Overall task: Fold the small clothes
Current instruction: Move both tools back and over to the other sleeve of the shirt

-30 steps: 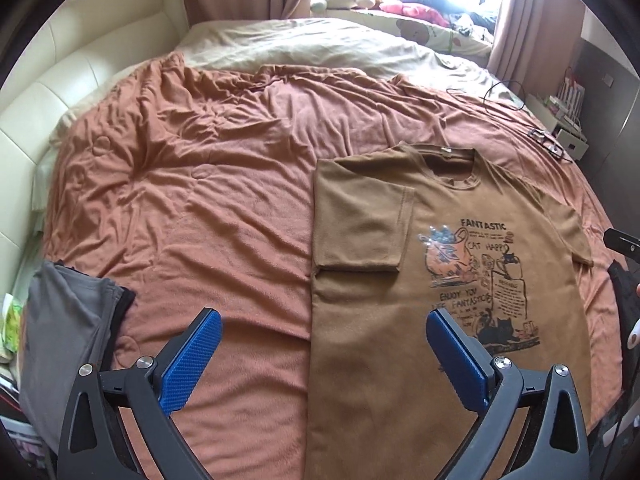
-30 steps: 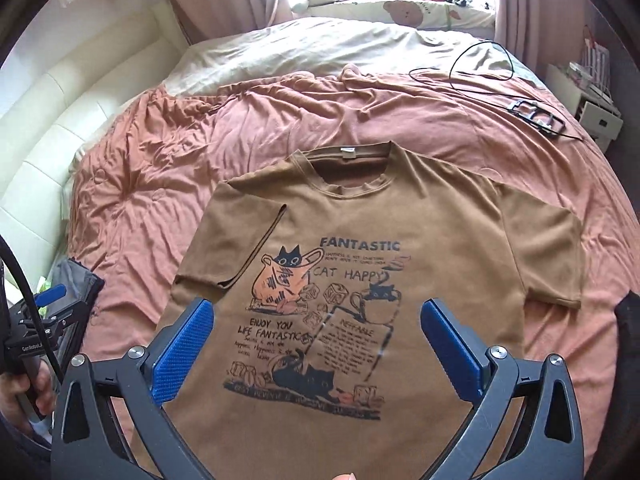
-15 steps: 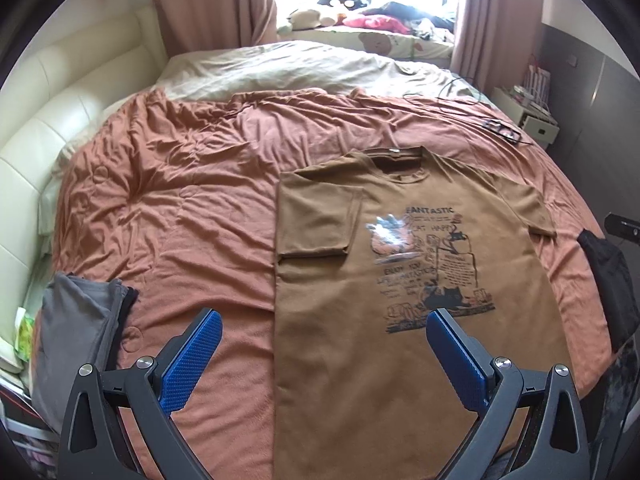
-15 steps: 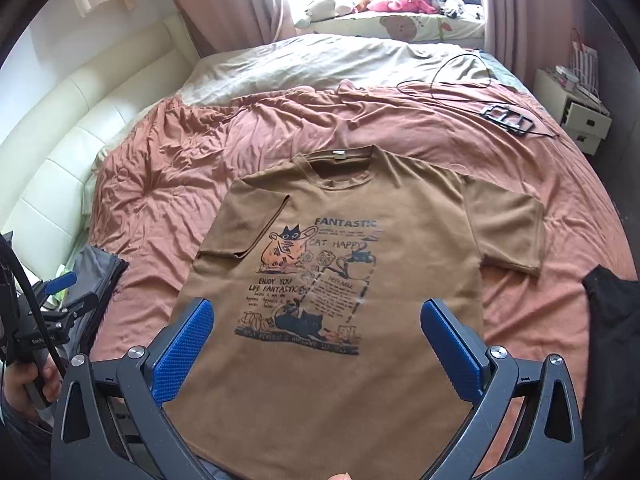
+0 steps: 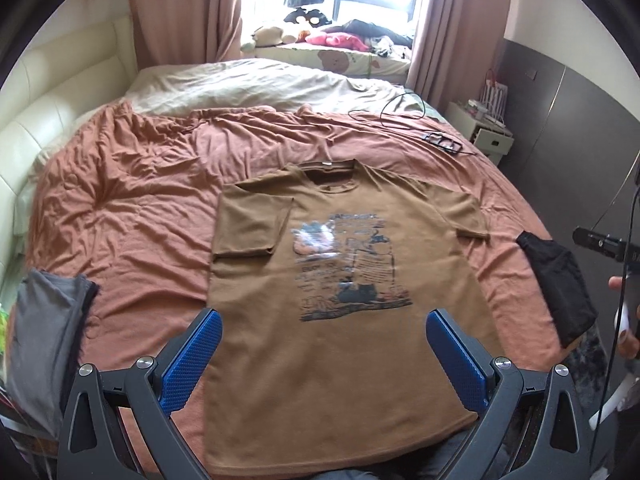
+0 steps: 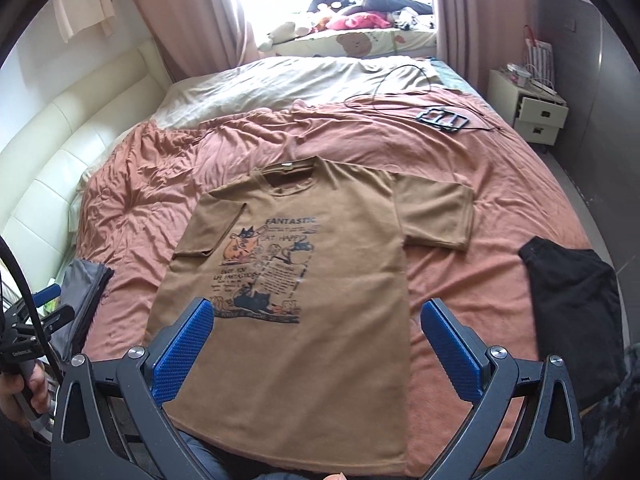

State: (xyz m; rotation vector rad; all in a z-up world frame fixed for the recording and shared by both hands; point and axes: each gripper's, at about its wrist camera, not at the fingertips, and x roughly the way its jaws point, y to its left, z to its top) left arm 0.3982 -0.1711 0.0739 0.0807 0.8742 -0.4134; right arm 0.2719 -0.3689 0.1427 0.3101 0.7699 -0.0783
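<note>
A brown T-shirt (image 5: 344,344) (image 6: 320,344) with a cat print lies flat, front up, on the rust-coloured bed cover, collar toward the window. Its left sleeve (image 5: 250,224) is folded in over the chest; the right sleeve (image 6: 436,216) lies spread out. My left gripper (image 5: 324,354) hangs open above the shirt's lower half, with nothing between its blue pads. My right gripper (image 6: 316,350) is also open and empty, held above the shirt's hem area. Neither one touches the cloth.
A folded grey garment (image 5: 44,332) lies at the bed's left edge, a black garment (image 6: 576,312) at the right edge. A cable and a black frame-like object (image 6: 444,117) rest farther back. A white nightstand (image 6: 532,112) stands right; the cream headboard (image 6: 80,128) curves along the left.
Both grippers have pulled back and risen away from the shirt, so more of the bed and room shows. The shirt has not moved; both stay open.
</note>
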